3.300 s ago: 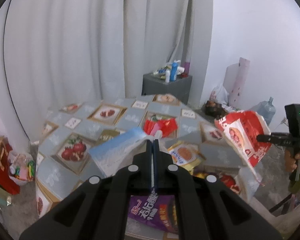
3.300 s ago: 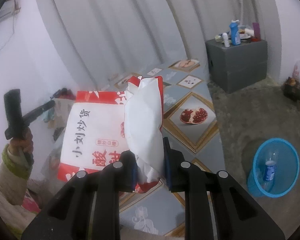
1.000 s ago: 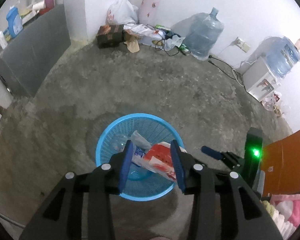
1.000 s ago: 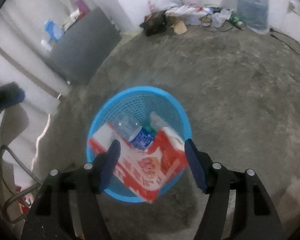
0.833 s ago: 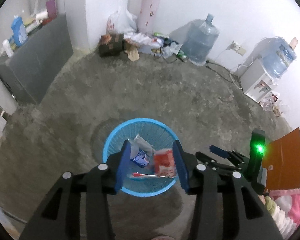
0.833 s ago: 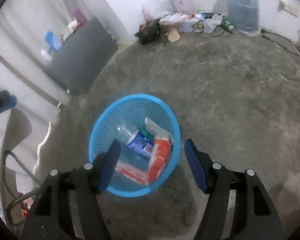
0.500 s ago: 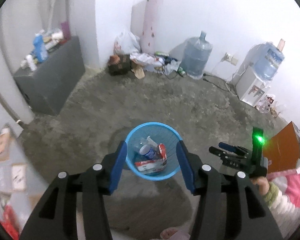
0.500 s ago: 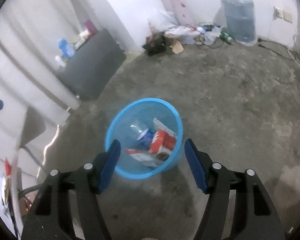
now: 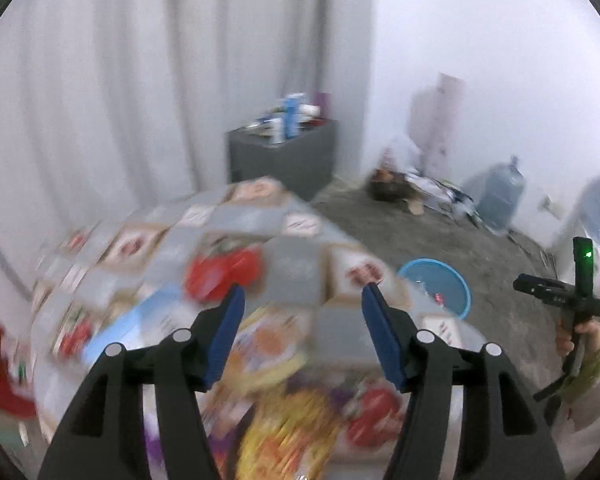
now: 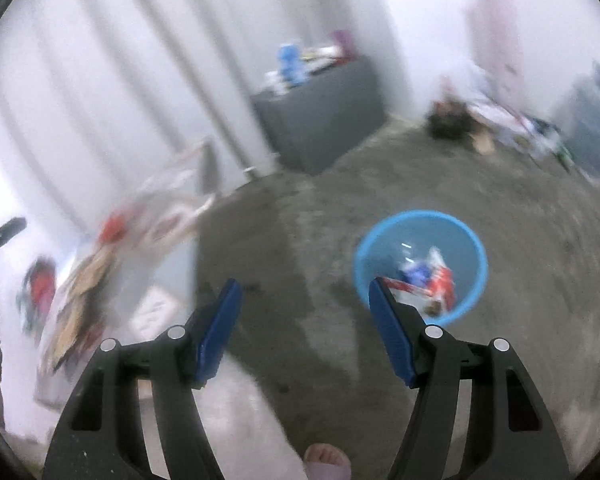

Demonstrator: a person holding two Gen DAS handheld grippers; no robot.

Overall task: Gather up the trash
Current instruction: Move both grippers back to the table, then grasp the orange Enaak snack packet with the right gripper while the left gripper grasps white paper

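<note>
My left gripper (image 9: 302, 304): fingers opening, empty, over littered counter (image 9: 292, 268). My right gripper (image 10: 304, 300): fingers apart, empty; blue basket (image 10: 478, 256) at two o'clock.

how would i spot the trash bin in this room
Start at the grey cabinet against the curtain, then look down across the bare concrete floor. The bin stands there alone, round, bright blue, open-topped, with red and white wrappers inside.
</note>
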